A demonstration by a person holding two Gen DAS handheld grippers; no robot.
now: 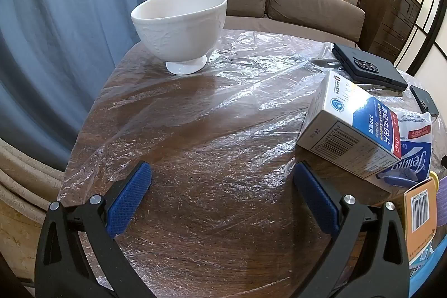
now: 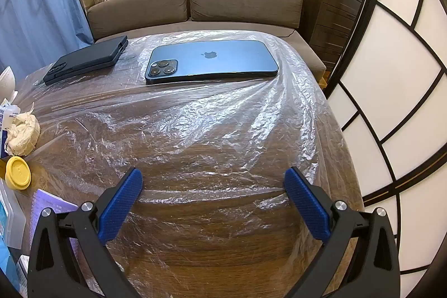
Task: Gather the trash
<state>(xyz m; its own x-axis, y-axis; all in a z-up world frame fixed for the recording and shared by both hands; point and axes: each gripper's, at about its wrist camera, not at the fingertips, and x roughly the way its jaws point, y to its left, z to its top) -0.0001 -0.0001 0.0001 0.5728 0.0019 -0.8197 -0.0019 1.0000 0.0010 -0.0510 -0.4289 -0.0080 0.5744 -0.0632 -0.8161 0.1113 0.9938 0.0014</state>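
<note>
My left gripper (image 1: 222, 175) hung over the near part of the wooden table (image 1: 212, 256), its blue pads spread wide with nothing between them but the crinkled clear plastic sheet (image 1: 195, 113) that covered the tabletop. Ahead and a little to the left stood a white footed bowl (image 1: 180, 30), upright on the sheet near the table's far edge. To my right a medicine box (image 1: 349, 127) lay tilted, its low end on the table and its upper part leaning on a blue and white tissue pack (image 1: 413, 150); just beside my right finger was an orange box with a barcode (image 1: 420, 217). Beyond the medicine box lay a black phone in a case (image 1: 368, 66), flat on the sheet. My right gripper (image 2: 213, 179) was likewise wide open and held nothing, poised above the plastic near the table's right edge. In its view a crumpled wad of off-white tissue (image 2: 22, 134) sat at the far left, resting on the sheet, with a yellow round lid (image 2: 17, 173) just in front of it and a purple notebook (image 2: 47, 207) nearer still. A blue phone (image 2: 212, 60) lay face down farther ahead, with the black phone to its left, apart from it. A brown sofa (image 2: 195, 4) stood behind the table.
</note>
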